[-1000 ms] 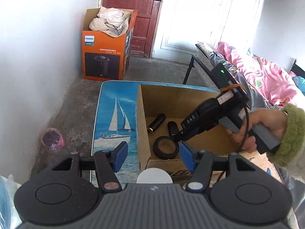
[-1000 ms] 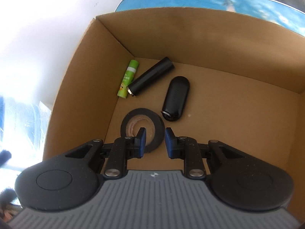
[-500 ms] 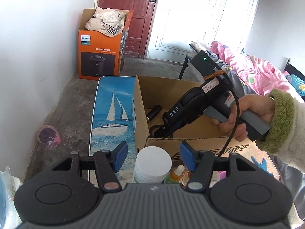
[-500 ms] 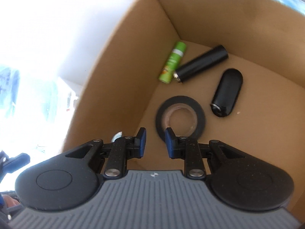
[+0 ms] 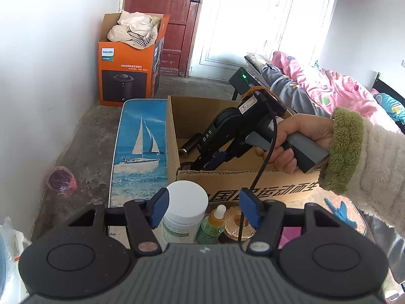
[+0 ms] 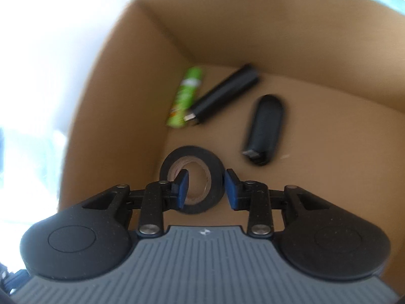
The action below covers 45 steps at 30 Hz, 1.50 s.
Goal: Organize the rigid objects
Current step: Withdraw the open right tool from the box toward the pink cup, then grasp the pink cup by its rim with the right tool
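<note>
A cardboard box (image 5: 174, 131) (image 6: 114, 96) stands on the table. Inside lie a black tape roll (image 6: 215, 174), a green tube (image 6: 186, 96), a black cylinder (image 6: 222, 96) and a black oval case (image 6: 264, 129). My right gripper (image 6: 206, 186) (image 5: 215, 160) reaches into the box, open, with one finger over the roll's hole and the other outside its rim. My left gripper (image 5: 203, 209) is open and empty, held above a white-capped jar (image 5: 184, 212), a small dropper bottle (image 5: 215, 225) and a round amber glass lid (image 5: 236, 223) in front of the box.
The table top (image 5: 138, 149) shows a sailboat print. An orange Philips box (image 5: 126, 73) stands on the floor by a red door. A bed with pink bedding (image 5: 329, 86) is at right. A pink bag (image 5: 62, 181) lies on the floor at left.
My right gripper has opened wider and now straddles the tape roll's wall. My left gripper has pulled back, bringing the jar and bottle into view.
</note>
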Motion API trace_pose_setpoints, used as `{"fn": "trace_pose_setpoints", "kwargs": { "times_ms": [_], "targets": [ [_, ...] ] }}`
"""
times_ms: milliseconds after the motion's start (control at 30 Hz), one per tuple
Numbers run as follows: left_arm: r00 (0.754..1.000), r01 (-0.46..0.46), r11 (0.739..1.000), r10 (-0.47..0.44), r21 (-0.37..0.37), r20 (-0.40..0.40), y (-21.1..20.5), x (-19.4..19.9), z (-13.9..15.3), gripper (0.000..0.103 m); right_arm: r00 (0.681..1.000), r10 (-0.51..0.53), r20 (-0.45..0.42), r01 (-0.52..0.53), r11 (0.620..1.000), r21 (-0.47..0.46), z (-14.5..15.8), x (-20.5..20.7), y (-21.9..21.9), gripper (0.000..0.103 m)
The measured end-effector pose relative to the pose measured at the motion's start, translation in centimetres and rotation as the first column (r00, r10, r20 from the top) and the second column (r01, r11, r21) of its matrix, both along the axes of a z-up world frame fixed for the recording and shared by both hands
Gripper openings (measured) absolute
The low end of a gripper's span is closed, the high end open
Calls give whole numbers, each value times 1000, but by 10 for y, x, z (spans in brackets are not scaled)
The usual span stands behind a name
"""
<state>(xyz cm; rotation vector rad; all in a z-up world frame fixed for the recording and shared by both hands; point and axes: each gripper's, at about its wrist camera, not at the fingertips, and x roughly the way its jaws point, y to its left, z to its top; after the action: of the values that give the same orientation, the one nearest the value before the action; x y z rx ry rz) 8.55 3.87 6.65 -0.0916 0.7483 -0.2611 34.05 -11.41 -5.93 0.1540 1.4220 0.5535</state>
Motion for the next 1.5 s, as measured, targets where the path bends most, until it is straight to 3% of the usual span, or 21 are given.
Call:
{"fn": "trace_pose_setpoints", "kwargs": {
  "times_ms": [100,300,433,533,633,733,933,1100,1367,1500],
  "targets": [
    [1000,17,1000,-17,12,-7,-3,-1,-3,65,998,29,55,-29,1000,-2,18,-12,2,32],
    [996,89,995,-89,35,-4,-19,-6,-8,67,978,-50,204,25,992,124,78,-63,-45,32],
    [987,159,986,-159,47,-15,-36,-9,-15,68,944,-125,304,59,974,220,115,-122,-98,32],
    [977,215,975,-214,61,-23,-53,-9,-20,69,910,-199,363,103,958,268,127,-169,-133,35],
    [961,275,959,-273,70,-41,-73,-12,-30,69,878,-281,388,175,942,286,116,-212,-168,36],
    [938,345,935,-340,82,-71,-99,-17,-46,69,844,-344,411,269,935,231,93,-257,-192,37],
    [894,445,883,-429,151,-126,-151,-24,-83,69,823,-428,373,390,904,176,21,-287,-210,37],
    [909,416,877,-393,240,-139,-175,-18,-108,69,834,-411,367,371,912,177,-2,-275,-200,37],
    [924,382,863,-367,331,-108,-198,-12,-128,69,857,-299,420,292,953,82,-20,-242,-179,36],
    [928,369,862,-363,347,-85,-203,-11,-132,69,872,-265,412,270,962,46,-31,-234,-172,22]
  ]
}}
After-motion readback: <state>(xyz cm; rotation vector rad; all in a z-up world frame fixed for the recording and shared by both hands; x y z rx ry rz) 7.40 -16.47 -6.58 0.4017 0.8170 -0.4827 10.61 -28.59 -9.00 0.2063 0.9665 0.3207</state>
